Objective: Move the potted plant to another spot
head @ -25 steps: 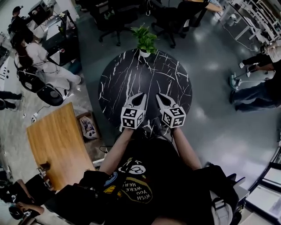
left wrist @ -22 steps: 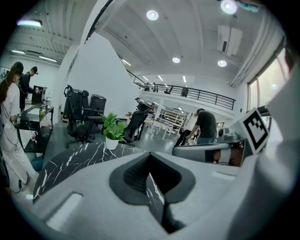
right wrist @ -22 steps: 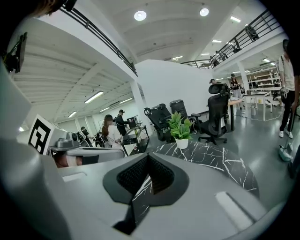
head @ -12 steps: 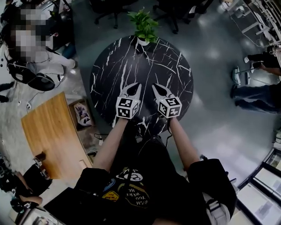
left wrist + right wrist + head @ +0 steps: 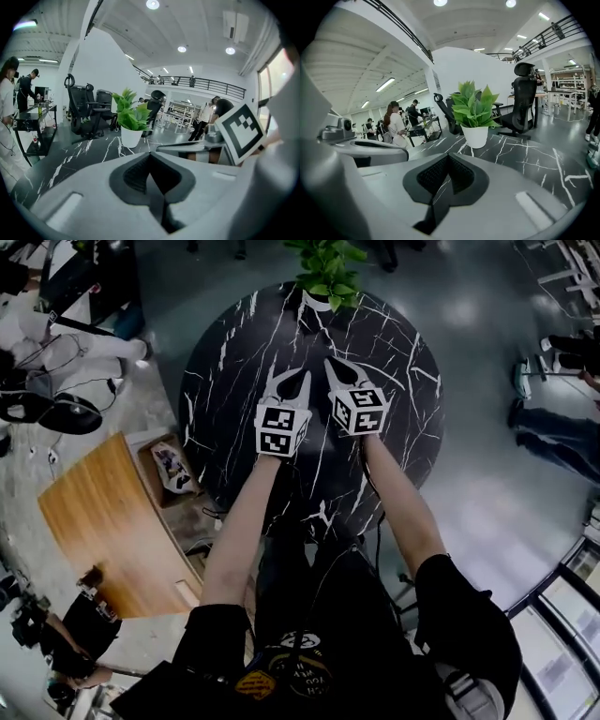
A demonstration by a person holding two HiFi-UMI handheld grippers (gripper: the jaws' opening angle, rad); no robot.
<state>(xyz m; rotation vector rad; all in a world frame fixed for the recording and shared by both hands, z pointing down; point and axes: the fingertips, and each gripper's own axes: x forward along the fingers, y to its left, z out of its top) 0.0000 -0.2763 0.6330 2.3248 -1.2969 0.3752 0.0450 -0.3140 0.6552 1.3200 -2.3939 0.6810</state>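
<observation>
The potted plant (image 5: 324,270) is standing upright in its white pot at the far rim of the round black marble table (image 5: 230,362), ahead of both grippers and apart from them. From the left gripper (image 5: 288,381) it is sitting ahead and a little to the left of the jaw tips. From the right gripper (image 5: 331,363) it is sitting ahead and a touch to the right, with bare white-veined tabletop lying between. The right gripper is the nearer of the two to the pot, though neither one is touching it.

Both grippers are hovering side by side over the middle of the table, just beside each other, and each is pointing towards the plant. The left gripper's jaws are pressed together at the tips with nothing between them. The right gripper's jaws are closed the same way, and through the small hollow between their dark ribbed pads only the tabletop is showing. The person's bare forearms (image 5: 246,521) are reaching out from the near edge of the table behind the marker cubes.

Beyond the plant, past the far edge, dark office chairs (image 5: 80,110) are standing on the glossy grey floor (image 5: 469,484). Off to the left gripper's side, below the table's edge, a wooden table (image 5: 98,531) is sitting, and further left people are gathering around a desk. To the right gripper's side, someone's legs (image 5: 562,432) are showing at the edge of the floor
</observation>
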